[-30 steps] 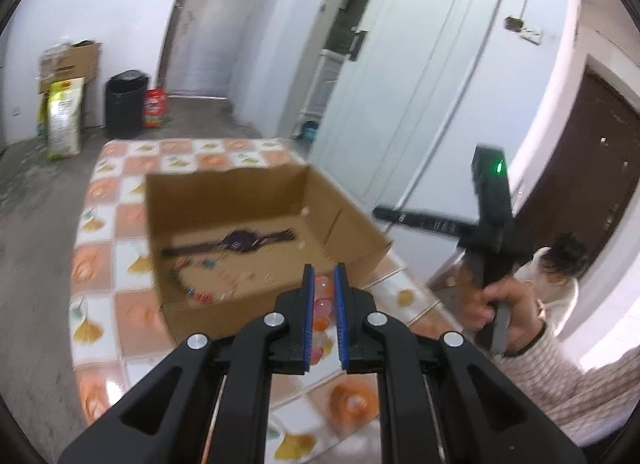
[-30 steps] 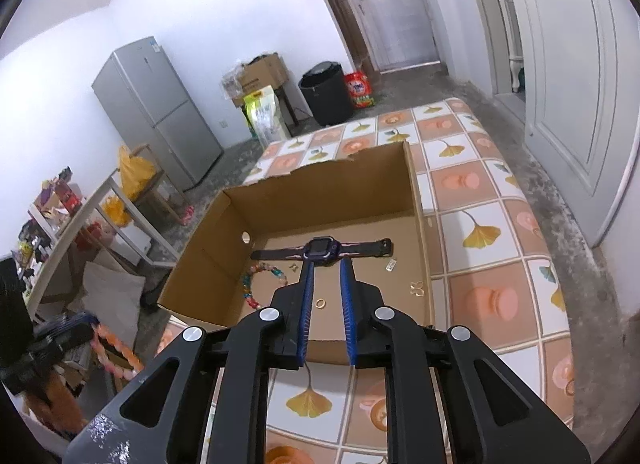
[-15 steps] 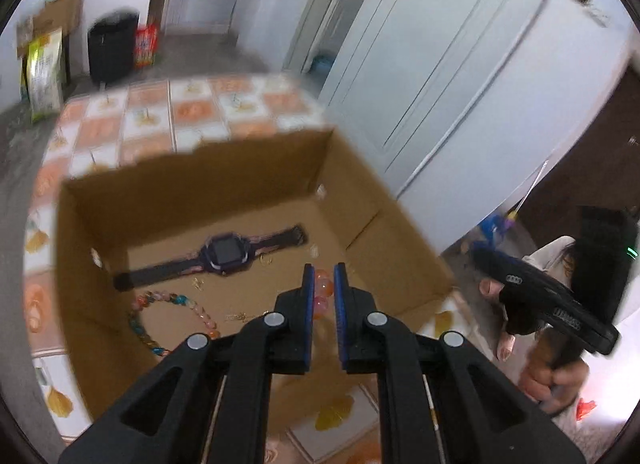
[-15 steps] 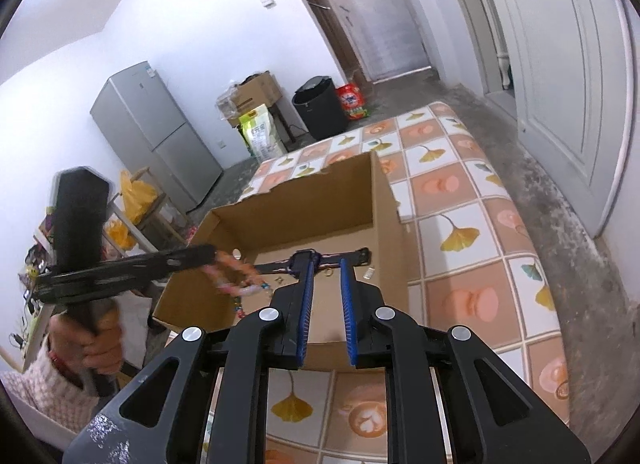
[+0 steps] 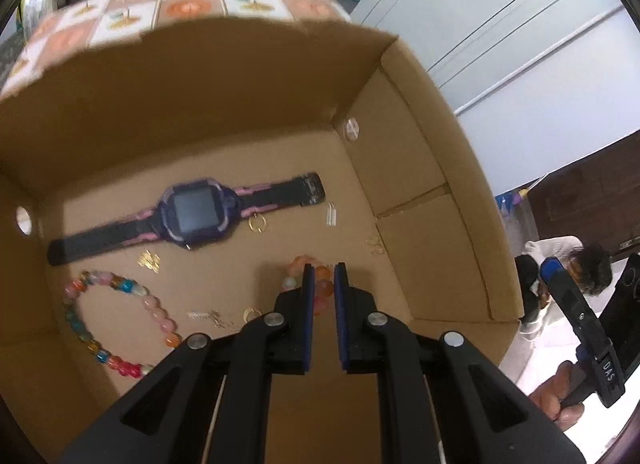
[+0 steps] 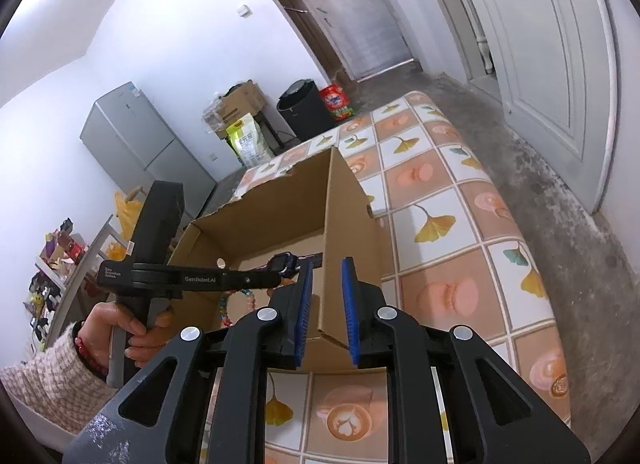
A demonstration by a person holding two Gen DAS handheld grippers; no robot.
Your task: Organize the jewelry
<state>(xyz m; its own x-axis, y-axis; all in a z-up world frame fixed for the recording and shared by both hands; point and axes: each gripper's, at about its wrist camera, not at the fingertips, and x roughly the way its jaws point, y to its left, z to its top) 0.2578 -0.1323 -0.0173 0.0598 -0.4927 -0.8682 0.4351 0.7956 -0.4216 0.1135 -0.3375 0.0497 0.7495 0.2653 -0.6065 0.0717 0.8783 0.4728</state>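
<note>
Cardboard box [image 5: 420, 200] sits on the tiled table [image 6: 440, 224]; all jewelry seen lies inside it. Left tongs [image 5: 321, 284] reach down into the box, blue pads nearly together and pinching a bracelet of peach and pink beads [image 5: 323, 291]; the rest of that strand bunches just beyond the tips, at or just above the box floor, contact unclear. Right tongs [image 6: 326, 296] hover outside the box's near corner, jaws a little apart with nothing between them.

Other contents: purple watch [image 5: 196, 214] lying flat across the floor, a multicolour bead bracelet [image 5: 116, 324] at the left, small gold rings and earrings [image 5: 258, 223] scattered loose.

Handling, judged: held bracelet is light, limp and likely strung on elastic; round glossy beads will roll and slip between flat pads. Best hold is across the strand with one bead seated between the pads, not on a bead's crown. Tiny gold pieces look easily displaced by the dangling loop, so lower slowly.
</note>
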